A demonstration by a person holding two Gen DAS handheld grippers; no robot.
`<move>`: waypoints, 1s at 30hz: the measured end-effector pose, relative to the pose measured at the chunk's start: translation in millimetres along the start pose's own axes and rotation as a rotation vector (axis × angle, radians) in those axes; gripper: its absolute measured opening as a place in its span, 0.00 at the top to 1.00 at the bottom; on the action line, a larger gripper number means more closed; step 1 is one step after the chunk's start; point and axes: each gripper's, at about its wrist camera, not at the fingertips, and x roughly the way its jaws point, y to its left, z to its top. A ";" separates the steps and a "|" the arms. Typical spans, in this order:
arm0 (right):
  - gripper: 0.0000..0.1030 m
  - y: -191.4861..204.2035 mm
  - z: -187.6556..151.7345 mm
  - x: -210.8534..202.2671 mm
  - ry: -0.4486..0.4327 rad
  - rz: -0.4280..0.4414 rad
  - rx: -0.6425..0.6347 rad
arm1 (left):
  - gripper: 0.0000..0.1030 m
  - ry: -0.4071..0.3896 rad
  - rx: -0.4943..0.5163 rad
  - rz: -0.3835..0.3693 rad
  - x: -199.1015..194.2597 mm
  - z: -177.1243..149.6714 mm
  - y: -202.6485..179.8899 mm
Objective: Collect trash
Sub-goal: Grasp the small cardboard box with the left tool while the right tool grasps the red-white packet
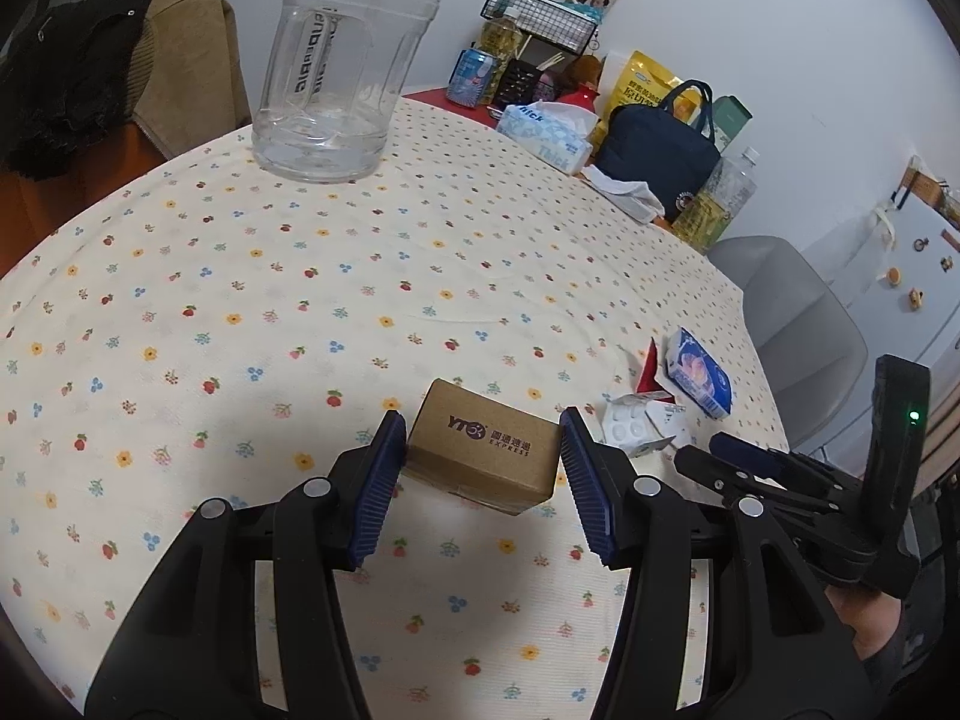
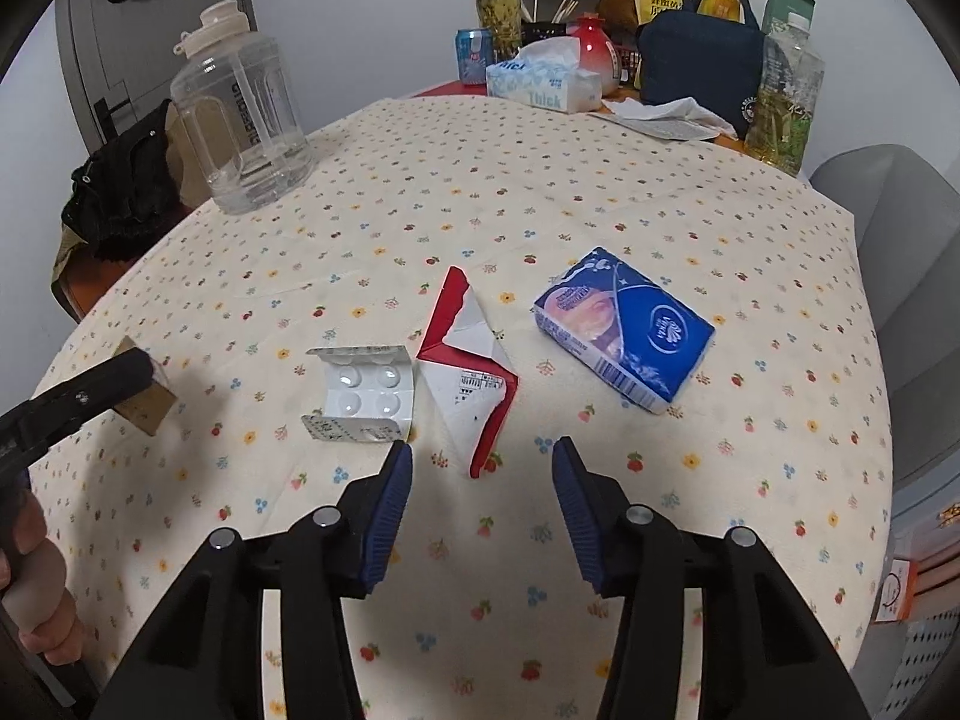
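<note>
4 pieces of trash on the flowered tablecloth [image 2: 456, 192]: 1 cardboard box [image 1: 483, 447], 1 blister pack [image 2: 363, 387], 1 torn red-and-white carton [image 2: 474, 360], 1 blue tissue packet [image 2: 624, 327]. The left gripper [image 1: 480, 468] is clamped on the box, centre-low in its view. The right gripper [image 2: 480, 480] hangs above the cloth with jaws apart, nothing between them, carton just beyond. Bare cloth fills mid-frame; 1 clear jug [image 2: 240, 114] sits upper left near the edge, clutter along the top.
</note>
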 end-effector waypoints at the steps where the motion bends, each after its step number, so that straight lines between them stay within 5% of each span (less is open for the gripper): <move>1: 0.59 0.7 2.0 4.7 0.010 -0.002 -0.001 | 0.49 -0.002 -0.004 0.002 -0.9 0.6 2.6; 5: 0.62 6.2 7.7 15.2 0.012 -0.029 -0.020 | 0.48 -0.006 -0.021 0.008 -3.1 2.3 11.2; 8: 0.77 10.7 9.6 16.6 0.009 -0.015 -0.031 | 0.49 -0.006 -0.027 0.010 -3.9 2.1 14.2; 18: 0.78 8.0 -4.9 -10.1 -0.036 -0.011 -0.014 | 0.49 -0.011 -0.005 -0.004 -6.9 1.6 2.7; 30: 0.78 -32.8 -40.7 -76.2 -0.148 0.017 0.103 | 0.49 0.004 0.106 -0.064 -2.1 -4.8 -63.1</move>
